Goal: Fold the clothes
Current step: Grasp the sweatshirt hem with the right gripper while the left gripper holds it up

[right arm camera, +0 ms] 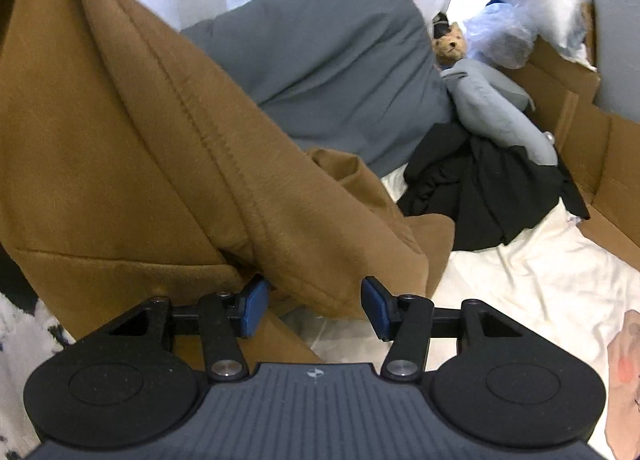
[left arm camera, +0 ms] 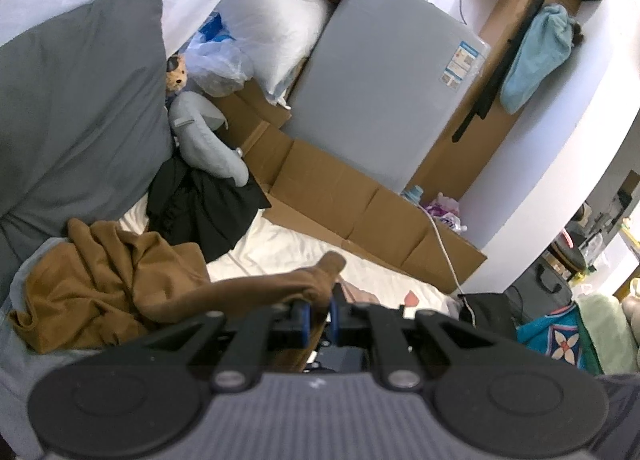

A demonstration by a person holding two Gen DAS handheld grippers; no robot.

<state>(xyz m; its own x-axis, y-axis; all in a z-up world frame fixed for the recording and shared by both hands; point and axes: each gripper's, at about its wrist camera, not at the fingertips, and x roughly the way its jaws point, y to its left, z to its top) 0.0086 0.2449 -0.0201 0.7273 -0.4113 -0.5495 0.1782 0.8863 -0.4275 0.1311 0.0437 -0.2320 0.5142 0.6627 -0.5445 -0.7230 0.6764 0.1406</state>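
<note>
Two black two-finger grippers with blue pads, nearest of all. Left gripper: jaws nearly shut, pinched on a fold of the brown fleece garment, cloth running from the pads leftward into a crumpled heap. Right gripper: jaws about half open, a hanging edge of the same brown fleece garment dangling between the pads; left pad touching the cloth, right pad clear of it, no grip closed.

Beneath and beyond: cream bed sheet, wrinkled, bearing the brown heap at its left side in the left wrist view. Much of the garment lifted and draped tall across the left half of the right wrist view, a stitched seam running down it.

Farther back on the sheet: black crumpled cloth, just beside the brown heap. Above it, touching, a grey neck pillow, then a small tan stuffed bear. To the left, a large dark grey pillow.

Farthest: flattened brown cardboard along the bed's edge, a grey metal cabinet behind, a white pillow and clear plastic bag beside it.
</note>
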